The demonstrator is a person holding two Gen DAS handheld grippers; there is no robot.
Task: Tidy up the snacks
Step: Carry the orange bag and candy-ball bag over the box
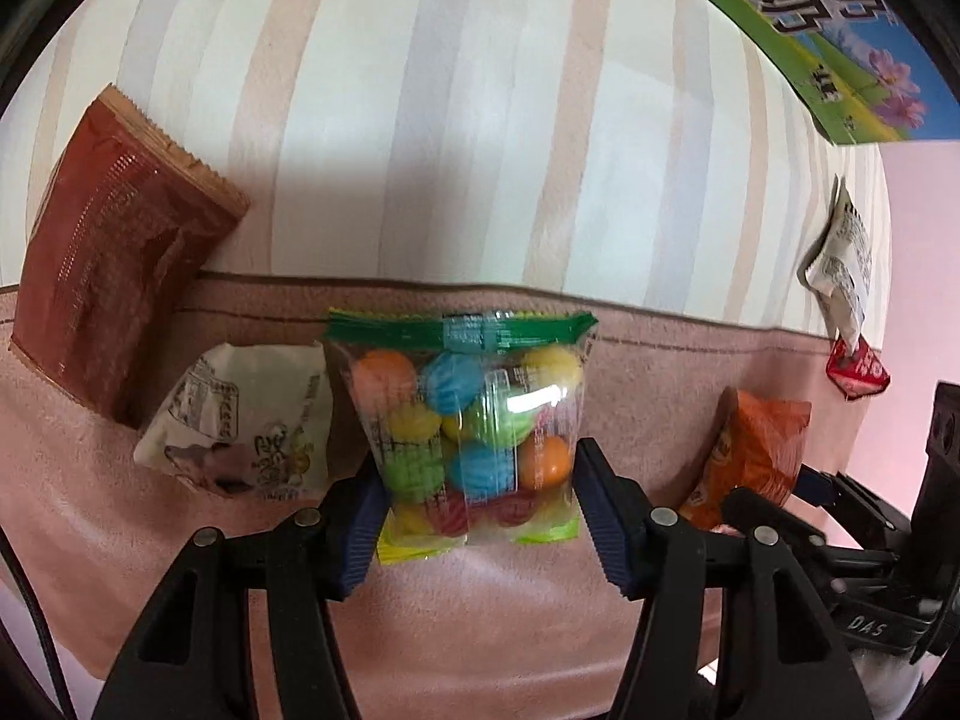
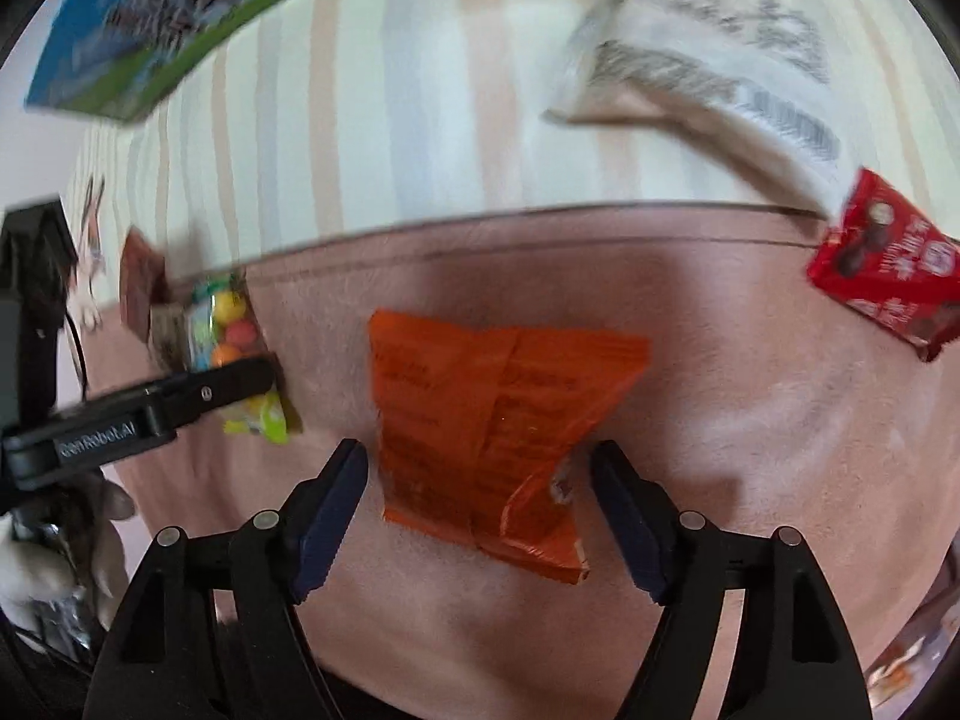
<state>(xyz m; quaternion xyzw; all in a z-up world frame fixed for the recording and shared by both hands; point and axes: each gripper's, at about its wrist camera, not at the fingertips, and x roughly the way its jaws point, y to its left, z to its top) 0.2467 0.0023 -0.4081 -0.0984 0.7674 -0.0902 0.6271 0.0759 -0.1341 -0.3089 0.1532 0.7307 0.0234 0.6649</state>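
Note:
A clear packet of coloured candy balls lies on the pink towel. My left gripper is open, its blue pads either side of the packet's lower end. An orange snack packet lies on the towel, and my right gripper is open around its near end. The orange packet also shows in the left wrist view, and the candy packet shows in the right wrist view with the left gripper's finger across it.
A brown packet and a white packet lie left of the candy. A white packet and a red packet lie at the right. A green and blue box sits on the striped cloth.

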